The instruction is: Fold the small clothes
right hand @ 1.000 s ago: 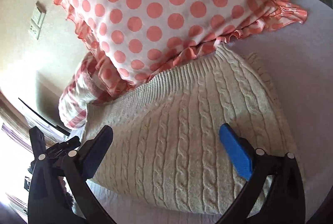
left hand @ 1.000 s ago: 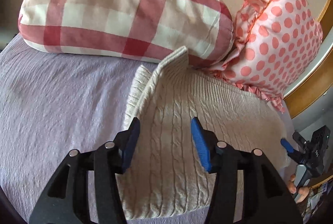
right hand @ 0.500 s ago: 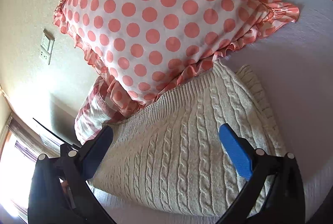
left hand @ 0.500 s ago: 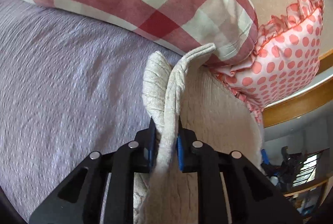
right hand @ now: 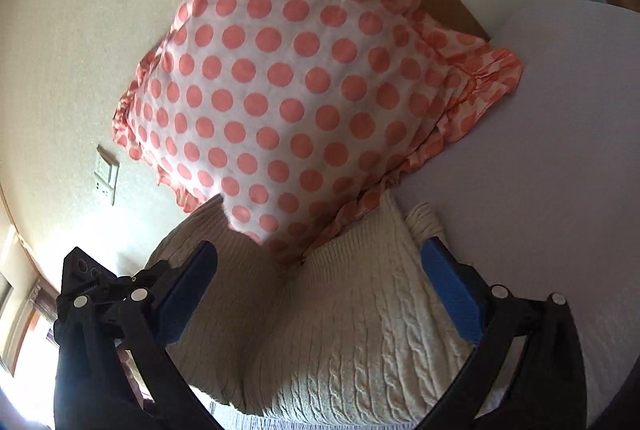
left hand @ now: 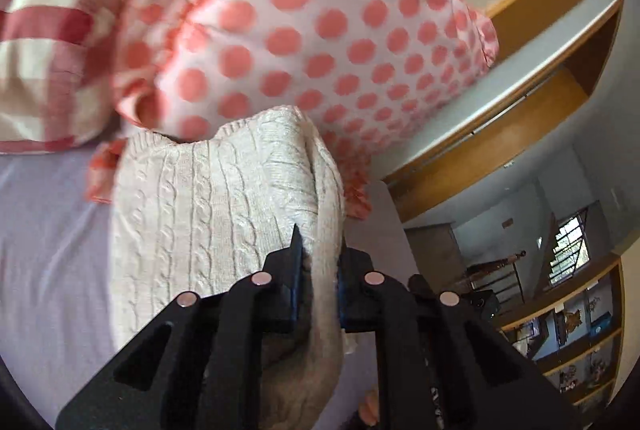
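A bed [left hand: 44, 250] covered in a pale lilac sheet fills the lower part of both views, with a cream wall behind it and a wooden-framed opening and shelves off to the right in the left wrist view. Two pillows lean at the head of the bed: a white one with coral polka dots and a frilled edge [right hand: 280, 78], and a red-and-white checked one [left hand: 48, 70] to its left in the left wrist view. The cream cable-knit sweater [left hand: 208, 214] lies on the sheet right against the dotted pillow, its upper edge touching the pillow's frill.

The left tool [left hand: 318, 286] is clamped narrow on a raised fold of the sweater's right-hand edge; the knit bunches up between its blue pads [left hand: 295, 290] and hangs down past them. This view is blurred across the pillows.

The right tool [right hand: 320, 294] is spread wide, its blue pads [right hand: 452, 298] well apart with the sweater lying between and beneath them. Nothing is held in it. The other tool's black frame shows at the left edge of the right wrist view, beside the sweater's lifted far side.
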A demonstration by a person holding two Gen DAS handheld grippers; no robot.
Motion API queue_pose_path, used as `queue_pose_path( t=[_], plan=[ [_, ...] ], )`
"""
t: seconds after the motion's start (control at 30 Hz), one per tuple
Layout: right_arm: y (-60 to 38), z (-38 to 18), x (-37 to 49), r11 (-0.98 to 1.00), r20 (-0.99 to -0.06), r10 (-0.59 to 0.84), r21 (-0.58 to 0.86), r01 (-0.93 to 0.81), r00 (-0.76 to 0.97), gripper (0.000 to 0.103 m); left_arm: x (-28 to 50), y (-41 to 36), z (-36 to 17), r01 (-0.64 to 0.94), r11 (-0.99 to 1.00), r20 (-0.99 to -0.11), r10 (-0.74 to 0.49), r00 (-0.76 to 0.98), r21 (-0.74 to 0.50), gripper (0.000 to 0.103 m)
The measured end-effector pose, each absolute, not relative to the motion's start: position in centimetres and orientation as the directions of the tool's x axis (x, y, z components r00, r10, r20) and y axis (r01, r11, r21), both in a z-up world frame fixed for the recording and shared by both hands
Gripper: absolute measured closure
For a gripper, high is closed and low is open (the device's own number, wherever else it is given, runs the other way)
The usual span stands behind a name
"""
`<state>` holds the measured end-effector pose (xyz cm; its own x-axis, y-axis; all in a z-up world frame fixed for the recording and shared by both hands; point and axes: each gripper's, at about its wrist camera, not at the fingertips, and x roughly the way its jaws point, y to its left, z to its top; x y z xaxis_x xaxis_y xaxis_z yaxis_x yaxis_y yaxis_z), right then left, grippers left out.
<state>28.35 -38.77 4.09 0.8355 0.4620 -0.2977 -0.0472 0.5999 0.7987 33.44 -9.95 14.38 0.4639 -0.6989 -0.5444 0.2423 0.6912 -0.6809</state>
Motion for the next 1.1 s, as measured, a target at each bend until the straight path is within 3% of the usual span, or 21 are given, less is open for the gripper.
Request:
queue_pose_path(
  t=[0.17,0.23,0.33,0.4,0.47,0.53,0.63,0.67,0.7,0.73,0.8,0.87,1.0,1.03,1.07,1.1],
  plan=[
    [-42.3,3.8,27.9,0.634,-0.329,0.366,0.773,0.025,0.871,0.001,35.1,-22.6,5.6,0.182,0.676,-0.627,-0.733,0.263,-0.714,0.087],
    [-43.4,3.2,27.9,0.594,-0.321,0.372,0.804,0.043,0.871,0.001,35.2,-24.3,3.2,0.134,0.62,-0.593,-0.782,0.192,-0.773,0.085],
    [-43.9,2.9,28.1,0.566,-0.304,0.415,0.824,0.019,0.857,0.001,34.2,-22.5,5.2,0.211,0.48,-0.445,-0.874,0.192,-0.852,0.082],
    [-43.6,3.2,28.5,0.588,-0.318,0.43,0.809,0.006,0.845,0.001,33.0,-19.4,7.7,0.278,0.449,-0.389,-0.888,0.245,-0.849,0.07],
    [-42.9,3.2,29.1,0.611,-0.351,0.459,0.792,-0.003,0.816,0.001,31.5,-16.2,10.2,0.351,0.533,-0.428,-0.839,0.335,-0.77,0.064],
    [-42.1,2.5,30.1,0.642,-0.416,0.483,0.767,0.012,0.77,0.003,29.6,-13.7,11.4,0.395,0.675,-0.523,-0.735,0.431,-0.623,0.063],
    [-40.3,0.5,32.0,0.661,-0.507,0.542,0.75,0.033,0.67,0.02,28.1,-11.2,10.5,0.415,0.769,-0.614,-0.638,0.464,-0.486,0.063],
    [-39.7,0.0,32.4,0.672,-0.531,0.553,0.74,0.033,0.643,0.031,27.9,-10.8,9.9,0.421,0.781,-0.635,-0.622,0.458,-0.462,0.063],
    [-39.0,-0.3,32.8,0.695,-0.558,0.549,0.718,0.032,0.622,0.051,28.0,-10.5,9.5,0.426,0.791,-0.654,-0.607,0.452,-0.439,0.063],
    [-38.3,-0.5,33.0,0.736,-0.594,0.519,0.676,0.032,0.615,0.065,28.0,-10.6,8.6,0.429,0.802,-0.671,-0.589,0.451,-0.416,0.063],
    [-38.1,-0.4,33.1,0.758,-0.597,0.483,0.652,0.036,0.641,0.077,27.9,-11.0,7.3,0.445,0.804,-0.685,-0.58,0.44,-0.395,0.063],
    [-38.6,-0.5,33.4,0.747,-0.586,0.466,0.662,0.061,0.663,0.08,27.1,-11.7,6.5,0.479,0.806,-0.69,-0.566,0.451,-0.348,0.063],
    [-39.1,-0.9,34.0,0.75,-0.599,0.452,0.657,0.082,0.661,0.078,26.0,-13.0,5.7,0.506,0.831,-0.715,-0.499,0.489,-0.233,0.063],
    [-39.2,-0.7,33.9,0.742,-0.595,0.466,0.666,0.077,0.655,0.075,26.0,-12.4,6.0,0.499,0.826,-0.698,-0.519,0.493,-0.263,0.063],
    [-39.6,-0.4,33.7,0.725,-0.585,0.481,0.684,0.078,0.653,0.062,26.1,-11.4,6.2,0.484,0.812,-0.673,-0.558,0.485,-0.325,0.063],
    [-40.1,-0.1,33.4,0.711,-0.576,0.492,0.699,0.082,0.653,0.034,26.5,-9.9,6.5,0.453,0.801,-0.647,-0.589,0.484,-0.39,0.063]
  ],
)
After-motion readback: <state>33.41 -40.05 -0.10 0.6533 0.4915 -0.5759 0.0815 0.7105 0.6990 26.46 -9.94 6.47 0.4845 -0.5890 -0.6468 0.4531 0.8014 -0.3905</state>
